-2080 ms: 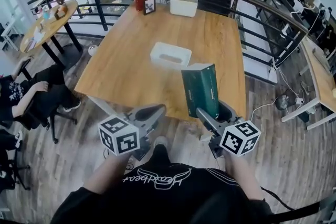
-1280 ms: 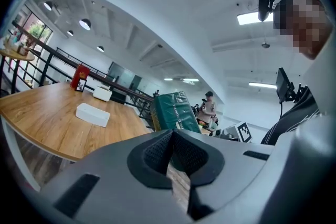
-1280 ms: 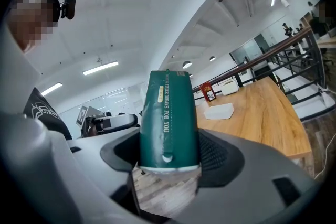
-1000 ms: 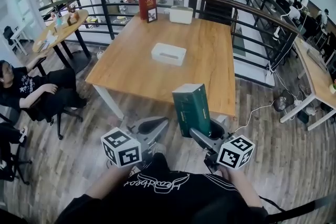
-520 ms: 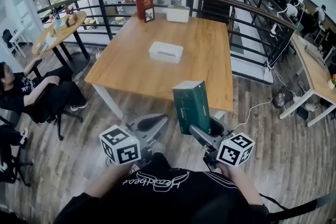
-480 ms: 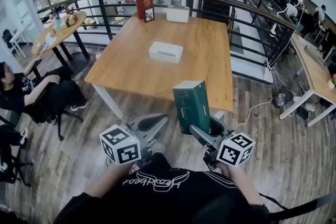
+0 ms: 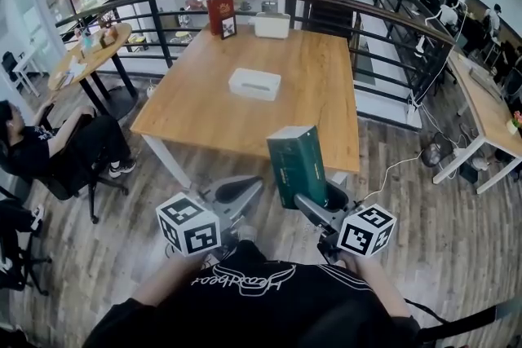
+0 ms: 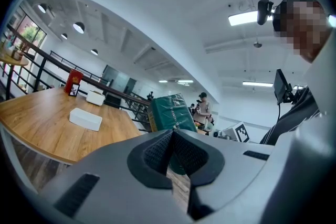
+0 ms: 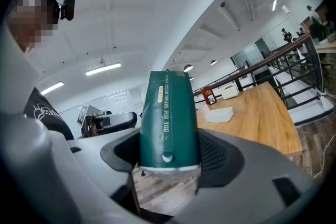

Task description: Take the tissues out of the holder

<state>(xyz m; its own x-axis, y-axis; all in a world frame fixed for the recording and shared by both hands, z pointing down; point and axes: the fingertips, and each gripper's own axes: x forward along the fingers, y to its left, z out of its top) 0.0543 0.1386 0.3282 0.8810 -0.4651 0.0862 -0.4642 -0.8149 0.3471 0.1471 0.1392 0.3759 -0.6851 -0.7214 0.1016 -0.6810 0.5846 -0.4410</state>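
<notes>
From the head view I look steeply down past my dark shirt at both tools, held over a plank floor (image 7: 408,208) short of the near edge of a long wooden table (image 7: 318,102). My right gripper (image 7: 314,204) has its jaws spread wide and pressed against the sides of a dark green tissue pack (image 7: 298,165), which stands upright in the air above the table's near edge. My left gripper (image 7: 245,190) is beside it, with its jaws drawn together on nothing. The white holder (image 7: 254,83) lies flat mid-table, well apart from the pack. At the table's far end stand a red box (image 7: 219,12) and a white box (image 7: 272,25). A curved black railing (image 7: 359,8) rings the table. A round table (image 7: 81,53) and a seated person (image 7: 49,151) are to the left. In the left gripper view, the ribbed pads (image 8: 157,152) meet with nothing between them. The tabletop runs off to the left, and the green pack rises just beyond the tips. In the right gripper view, the pack (image 9: 169,118) fills the gap between the pads, with white ceiling and strip lights (image 9: 103,68) above.
</notes>
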